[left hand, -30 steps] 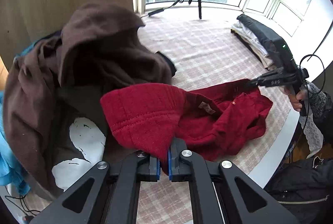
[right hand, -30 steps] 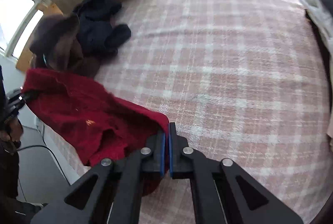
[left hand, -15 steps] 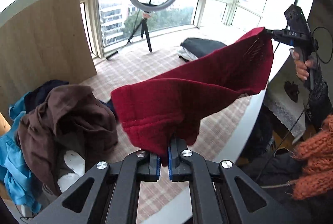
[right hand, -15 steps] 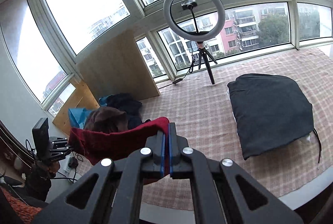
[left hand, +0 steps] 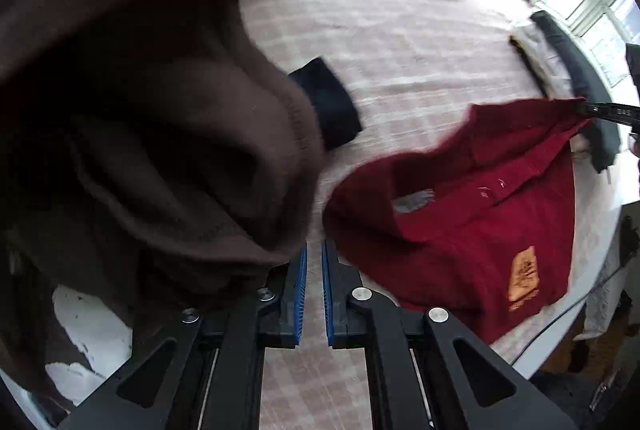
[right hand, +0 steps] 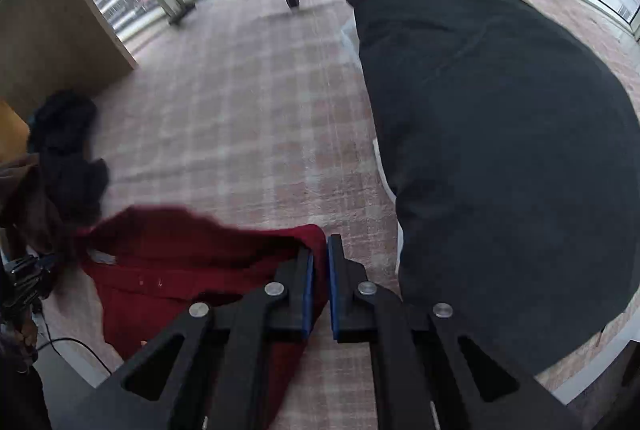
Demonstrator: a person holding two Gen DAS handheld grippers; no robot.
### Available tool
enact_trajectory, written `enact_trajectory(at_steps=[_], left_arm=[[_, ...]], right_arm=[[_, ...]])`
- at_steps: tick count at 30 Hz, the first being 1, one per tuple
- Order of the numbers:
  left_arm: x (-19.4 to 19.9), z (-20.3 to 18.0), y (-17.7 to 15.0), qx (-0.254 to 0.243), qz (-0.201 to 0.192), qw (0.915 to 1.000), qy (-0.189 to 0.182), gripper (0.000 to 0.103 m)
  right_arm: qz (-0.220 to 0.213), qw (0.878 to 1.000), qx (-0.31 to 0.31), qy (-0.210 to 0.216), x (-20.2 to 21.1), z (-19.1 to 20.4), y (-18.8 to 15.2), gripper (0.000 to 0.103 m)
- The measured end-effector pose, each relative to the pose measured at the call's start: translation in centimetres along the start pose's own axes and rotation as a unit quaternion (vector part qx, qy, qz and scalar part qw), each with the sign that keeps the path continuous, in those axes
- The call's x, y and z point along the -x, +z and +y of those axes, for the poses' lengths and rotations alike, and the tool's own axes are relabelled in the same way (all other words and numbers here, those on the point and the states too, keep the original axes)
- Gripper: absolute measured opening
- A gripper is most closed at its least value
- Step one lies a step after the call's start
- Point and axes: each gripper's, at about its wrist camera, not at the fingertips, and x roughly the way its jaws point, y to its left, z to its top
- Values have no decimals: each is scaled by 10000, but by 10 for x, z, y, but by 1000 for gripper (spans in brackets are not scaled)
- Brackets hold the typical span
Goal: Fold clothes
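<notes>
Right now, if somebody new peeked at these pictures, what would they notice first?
Probably the bright red shirt, spread on the checked cloth near its front edge, with an orange patch low on it. Next, the big brown garment heaped close on the left of the left wrist view. In the right wrist view, a large dark folded pile fills the right side.

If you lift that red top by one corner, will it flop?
Probably: the red top lies rumpled, its edges folded over themselves. It looks thin, so likely light. Its matte knit surface suggests it won't slip easily.
</notes>
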Motion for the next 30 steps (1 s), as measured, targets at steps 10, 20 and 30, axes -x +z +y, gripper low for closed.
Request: enact_trajectory(at_steps=[10, 20, 30], left_arm=[[36, -13, -42, -322, -264, 9983, -402, 12], [62, -4, -66, -385, -400, 9974, -455, 12], [70, 0, -71, -523, -450, 9968, -401, 12]], right_arm=[[-644, 9875, 1335, 541, 36, 68, -58, 29], [221, 9317, 3590, 501, -52, 198, -75, 44], [229, 9408, 3295, 768, -47, 187, -55, 10]])
